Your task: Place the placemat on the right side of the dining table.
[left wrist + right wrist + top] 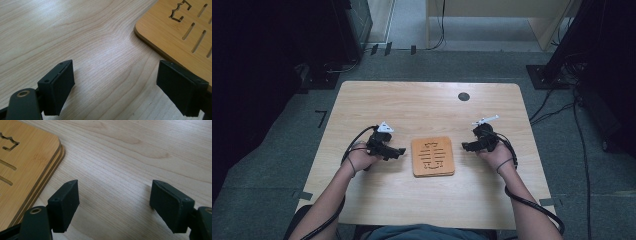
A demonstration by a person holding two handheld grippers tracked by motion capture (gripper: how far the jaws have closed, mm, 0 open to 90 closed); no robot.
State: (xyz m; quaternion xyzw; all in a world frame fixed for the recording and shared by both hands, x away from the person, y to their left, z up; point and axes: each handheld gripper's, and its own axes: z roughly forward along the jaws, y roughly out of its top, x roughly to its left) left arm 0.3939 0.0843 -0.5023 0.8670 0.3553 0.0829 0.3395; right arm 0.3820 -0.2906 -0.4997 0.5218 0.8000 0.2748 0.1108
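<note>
One slotted wooden board [433, 156] lies on one table [362, 105], between two hand-held grippers.

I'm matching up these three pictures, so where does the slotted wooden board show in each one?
High view: the wooden board lies at the table's middle, between the left claw and the right claw.
Left gripper view: upper right corner, beside the right-hand jaw.
Right gripper view: left edge, stacked layers visible.
Shared landmark: the board's cut slots.

no readable text, only cut-out slots on wooden board [433, 156]
</note>
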